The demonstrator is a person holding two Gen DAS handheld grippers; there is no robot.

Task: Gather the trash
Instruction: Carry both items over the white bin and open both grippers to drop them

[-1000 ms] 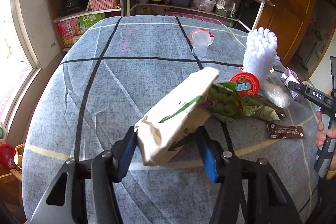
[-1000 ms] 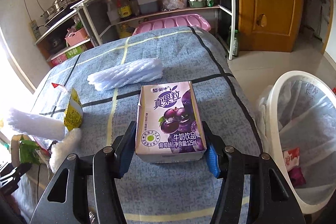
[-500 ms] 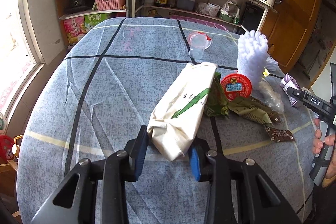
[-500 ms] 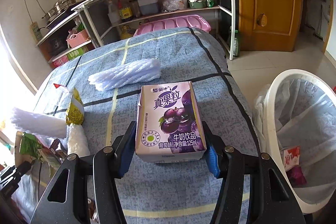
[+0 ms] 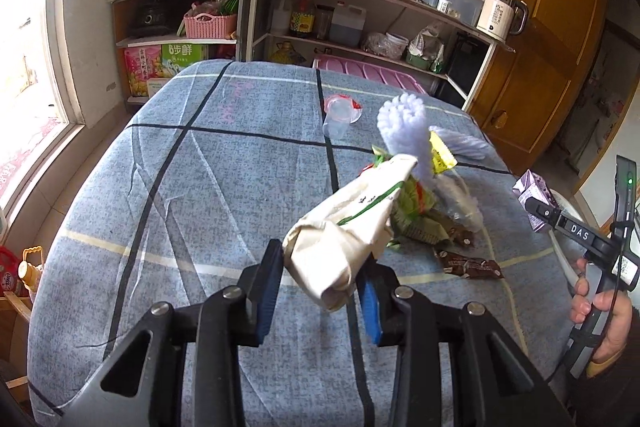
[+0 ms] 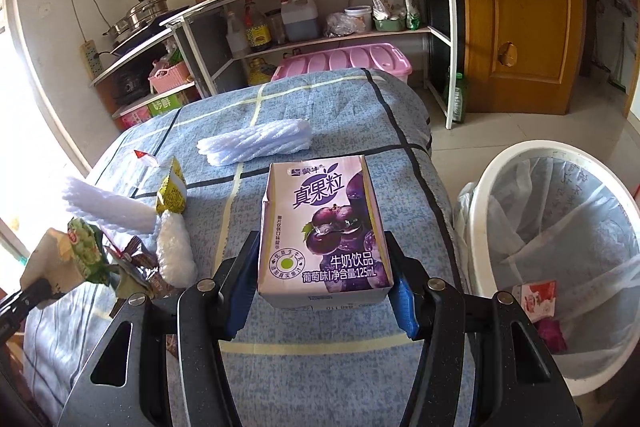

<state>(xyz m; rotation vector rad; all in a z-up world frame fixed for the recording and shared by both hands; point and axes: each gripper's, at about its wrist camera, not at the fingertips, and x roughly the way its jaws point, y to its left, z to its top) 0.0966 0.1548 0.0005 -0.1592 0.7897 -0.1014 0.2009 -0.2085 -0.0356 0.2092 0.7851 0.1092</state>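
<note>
Now, starting at the left, I see my left gripper point(image 5: 320, 287) with its blue fingers point(image 5: 266, 291) pinching a crumpled cream paper bag point(image 5: 348, 227) with a green stripe; the fingers have just been closing on it, and the bag juts up and away from them, clear of the blue-grey checked surface point(image 5: 180, 195). Beyond the bag lies a heap of trash: green snack wrappers point(image 5: 416, 215), a white foam net sleeve point(image 5: 404, 131) standing up, a yellow wrapper point(image 5: 440, 155) and a brown candy wrapper point(image 5: 468, 263) flat on the cloth. Further back sits a clear plastic cup point(image 5: 340, 115) with a red-rimmed lid.

Moving right, my right gripper point(image 6: 324, 287) has its fingers point(image 6: 404, 303) pressed against both sides of a purple grape milk carton point(image 6: 324, 227), held upright above the surface. A second foam net sleeve point(image 6: 256, 145) lies behind it. At the far right, just beside the surface's edge, stands a white trash bin point(image 6: 560, 267) lined with a clear bag, with 1 red-and-white wrapper point(image 6: 536, 297) inside.
</note>
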